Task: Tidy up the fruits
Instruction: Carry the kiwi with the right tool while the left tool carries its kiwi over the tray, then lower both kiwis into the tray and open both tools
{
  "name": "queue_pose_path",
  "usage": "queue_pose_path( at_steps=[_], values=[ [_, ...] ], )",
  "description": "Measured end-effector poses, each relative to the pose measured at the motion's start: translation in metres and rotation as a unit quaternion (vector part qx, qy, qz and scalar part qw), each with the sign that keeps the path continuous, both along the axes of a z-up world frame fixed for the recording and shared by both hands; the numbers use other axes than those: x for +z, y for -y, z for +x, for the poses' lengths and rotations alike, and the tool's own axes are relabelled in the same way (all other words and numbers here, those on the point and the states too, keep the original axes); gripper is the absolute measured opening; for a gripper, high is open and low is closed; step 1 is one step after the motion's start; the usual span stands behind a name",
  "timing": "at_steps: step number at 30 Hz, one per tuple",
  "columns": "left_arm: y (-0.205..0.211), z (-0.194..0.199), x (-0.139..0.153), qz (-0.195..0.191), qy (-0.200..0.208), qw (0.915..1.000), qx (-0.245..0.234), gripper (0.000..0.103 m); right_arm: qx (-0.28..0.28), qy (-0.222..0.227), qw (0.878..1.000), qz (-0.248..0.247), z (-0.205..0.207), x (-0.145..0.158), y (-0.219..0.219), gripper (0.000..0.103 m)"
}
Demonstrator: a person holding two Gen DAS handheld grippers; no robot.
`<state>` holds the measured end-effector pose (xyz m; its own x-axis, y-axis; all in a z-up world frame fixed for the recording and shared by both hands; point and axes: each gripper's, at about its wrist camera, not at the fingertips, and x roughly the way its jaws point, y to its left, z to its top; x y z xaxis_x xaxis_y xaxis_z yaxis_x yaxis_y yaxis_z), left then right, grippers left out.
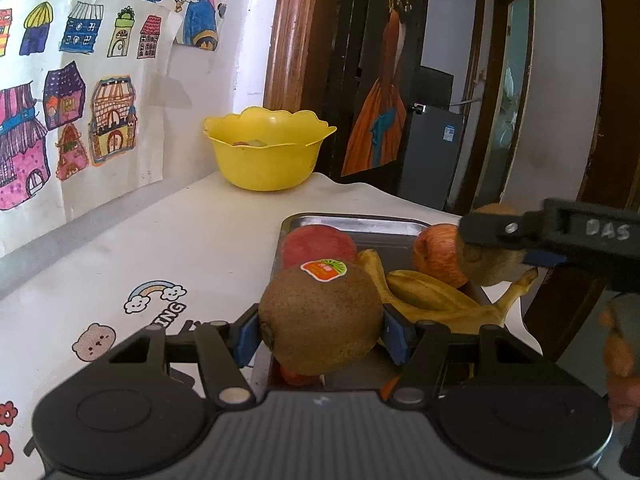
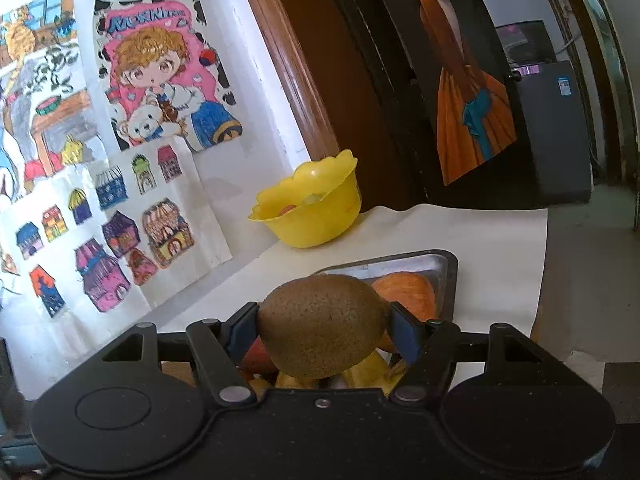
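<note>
My left gripper is shut on a brown kiwi with a sticker, held above the near end of a metal tray. My right gripper is shut on another kiwi; in the left wrist view it shows at the right over the tray's far side. The tray holds a red apple, a second apple and bananas. A yellow bowl with some fruit inside stands at the table's back by the wall; it also shows in the right wrist view.
The table has a white cloth with cartoon prints. Children's drawings cover the wall on the left. A wooden door frame and a dark doorway lie behind the bowl. The table's edge drops off right of the tray.
</note>
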<state>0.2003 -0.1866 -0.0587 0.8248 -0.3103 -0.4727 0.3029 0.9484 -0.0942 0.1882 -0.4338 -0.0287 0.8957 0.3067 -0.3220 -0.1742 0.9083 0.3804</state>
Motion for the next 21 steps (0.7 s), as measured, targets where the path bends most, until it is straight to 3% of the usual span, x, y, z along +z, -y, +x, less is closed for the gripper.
queue_pose_path(
  at_steps=[21],
  values=[
    [0.017,0.005,-0.005,0.048,-0.004,0.9986,-0.023,0.066,-0.019,0.010,0.995,-0.100,0.017,-0.015,-0.025,0.070]
  ],
)
